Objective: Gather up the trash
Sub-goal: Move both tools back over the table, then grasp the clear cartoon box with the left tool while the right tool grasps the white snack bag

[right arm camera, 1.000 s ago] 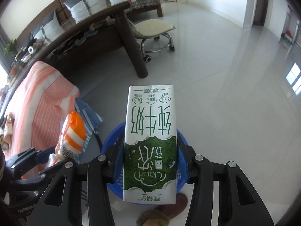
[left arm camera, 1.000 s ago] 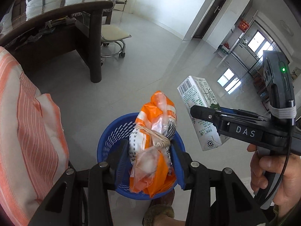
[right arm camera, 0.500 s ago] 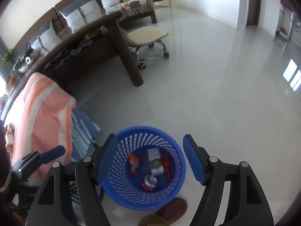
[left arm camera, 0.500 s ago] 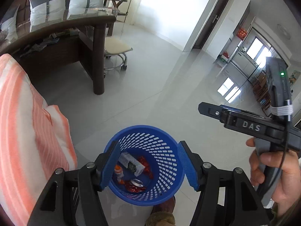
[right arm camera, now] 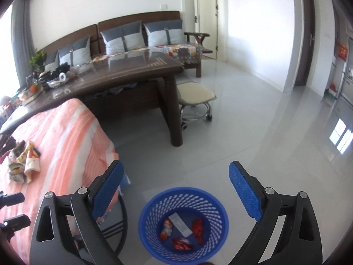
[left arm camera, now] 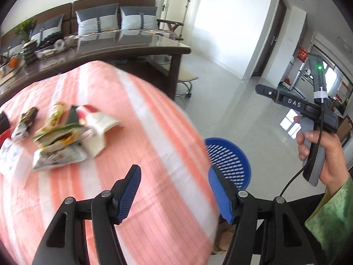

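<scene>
A bright living room with a glossy pale tiled floor (right arm camera: 253,114) lies ahead of me, a dark wooden counter (right arm camera: 123,75) and a cushioned sofa (right arm camera: 136,33) behind it. My left tool (left arm camera: 174,192) hangs over the bed's orange-and-white striped cover (left arm camera: 136,119), jaws apart with nothing between them. A blurred heap of wrappers and cartons (left arm camera: 64,132) lies on that cover, well ahead of the left tool. My right tool (right arm camera: 176,190) is above the blue plastic basket (right arm camera: 154,207) on the floor beside the bed; its jaws are opening wide and are empty. In the basket lie a white carton (right arm camera: 179,224) and red and orange wrappers (right arm camera: 197,229). My right hand (left arm camera: 324,154) grips that tool's handle.
</scene>
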Motion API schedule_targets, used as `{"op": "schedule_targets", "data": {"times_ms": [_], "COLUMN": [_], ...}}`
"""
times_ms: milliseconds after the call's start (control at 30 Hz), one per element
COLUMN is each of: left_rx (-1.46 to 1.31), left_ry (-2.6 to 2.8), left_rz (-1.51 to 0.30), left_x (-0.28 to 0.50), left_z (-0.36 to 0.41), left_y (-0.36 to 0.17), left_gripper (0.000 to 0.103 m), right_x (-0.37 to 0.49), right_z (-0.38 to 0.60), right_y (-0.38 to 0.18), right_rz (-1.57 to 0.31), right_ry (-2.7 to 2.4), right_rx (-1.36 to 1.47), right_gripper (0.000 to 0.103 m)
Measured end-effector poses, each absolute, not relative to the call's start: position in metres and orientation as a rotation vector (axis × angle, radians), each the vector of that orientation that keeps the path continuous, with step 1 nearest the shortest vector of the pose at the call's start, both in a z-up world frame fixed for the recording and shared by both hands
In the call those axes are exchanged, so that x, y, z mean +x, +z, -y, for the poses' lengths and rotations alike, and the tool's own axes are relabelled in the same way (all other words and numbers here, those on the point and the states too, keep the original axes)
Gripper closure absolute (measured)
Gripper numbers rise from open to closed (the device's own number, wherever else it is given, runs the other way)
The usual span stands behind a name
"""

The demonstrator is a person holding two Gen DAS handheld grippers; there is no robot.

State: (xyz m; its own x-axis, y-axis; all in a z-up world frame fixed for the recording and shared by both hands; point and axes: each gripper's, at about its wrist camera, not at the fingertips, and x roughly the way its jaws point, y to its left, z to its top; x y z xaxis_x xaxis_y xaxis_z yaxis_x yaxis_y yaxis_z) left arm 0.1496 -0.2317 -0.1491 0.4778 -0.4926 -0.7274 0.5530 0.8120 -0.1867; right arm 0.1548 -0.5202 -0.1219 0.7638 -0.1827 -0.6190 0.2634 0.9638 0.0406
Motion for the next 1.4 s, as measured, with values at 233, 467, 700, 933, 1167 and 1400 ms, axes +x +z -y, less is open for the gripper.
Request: {"op": "schedule_targets", "data": {"times_ms": [233, 467, 700, 933, 1167, 1400], "left_rx": [0.092, -0.024, -0.064, 0.039, 0.165, 0.029], "left_ry": [-0.377, -0.256, -0.198, -0.073, 0.086, 0.041], "left_rz": [-0.868, -0.887, -0.865, -0.886, -0.900, -0.893], "left_x": [0.140, 0.149, 0.190, 0.272, 0.279, 0.240], "left_z": [0.107, 0.036, 0.045, 0.092, 0.086, 0.016], "left_y": [-0.166, -0.172, -0.125, -0.122, -0.156, -0.153], "left_gripper": [0.038, 0.038, 0.038, 0.038, 0.038, 0.037], "right_x": [0.158, 0.142, 0.137, 0.140, 0.139, 0.139], "right_z": [0.399, 0.275, 0.223, 0.216, 0.226, 0.241], "right_y": [-0.131, -0.169, -0.190, -0.193, -0.186, -0.181], "right_rz": [-0.650, -0.758, -0.780, -0.779, -0.768, -0.766], "right_ry": [-0.009, 0.278, 0.344, 0.343, 0.328, 0.296], "right_rx": [-0.036, -0.132, -0.214, -0.210, -0.187, -0.163], "right_gripper": [0.005, 0.005, 0.005, 0.005, 0.005, 0.005]}}
